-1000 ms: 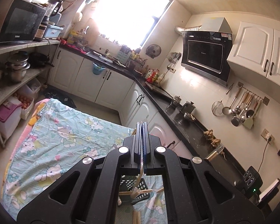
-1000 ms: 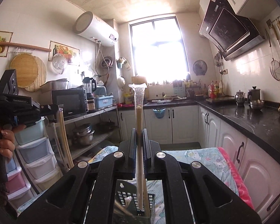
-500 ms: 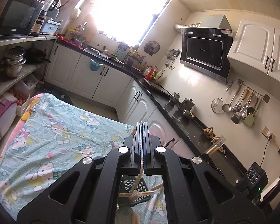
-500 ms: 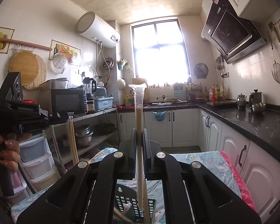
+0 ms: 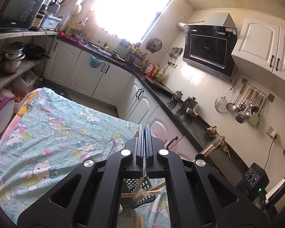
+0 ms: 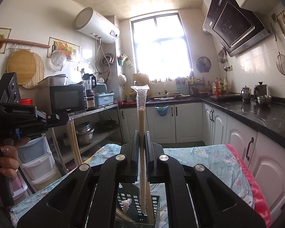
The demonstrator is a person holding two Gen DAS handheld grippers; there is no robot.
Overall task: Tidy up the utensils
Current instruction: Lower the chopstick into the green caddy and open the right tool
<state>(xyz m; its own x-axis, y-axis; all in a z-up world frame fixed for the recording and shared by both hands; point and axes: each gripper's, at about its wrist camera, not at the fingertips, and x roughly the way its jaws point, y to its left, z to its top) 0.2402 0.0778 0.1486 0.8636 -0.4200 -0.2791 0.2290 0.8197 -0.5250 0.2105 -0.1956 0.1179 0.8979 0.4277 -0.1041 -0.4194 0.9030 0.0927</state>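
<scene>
My right gripper [image 6: 142, 138] is shut on a pair of wooden chopsticks in a clear plastic sleeve [image 6: 142, 110], held upright with the lower ends inside a dark green perforated utensil basket [image 6: 137, 207]. My left gripper [image 5: 145, 133] is shut on another sleeved chopstick pair [image 5: 141, 178] that hangs down toward the same basket [image 5: 137, 185]. In the right wrist view the left gripper [image 6: 66, 116] is at the left, its chopsticks [image 6: 74, 140] hanging below it. More chopsticks [image 5: 140, 191] lie across the basket.
The basket stands on a table under a Hello Kitty cloth [image 5: 53, 138]. Loose chopsticks [image 5: 139, 221] lie on the cloth near me. A black countertop [image 6: 256, 112] with kettles runs along the right. Shelves with a microwave [image 6: 66, 99] and pots stand at the left.
The left gripper has moved with its chopsticks, sitting a little lower and nearer the basket. The right gripper has held its chopsticks almost still in the basket.
</scene>
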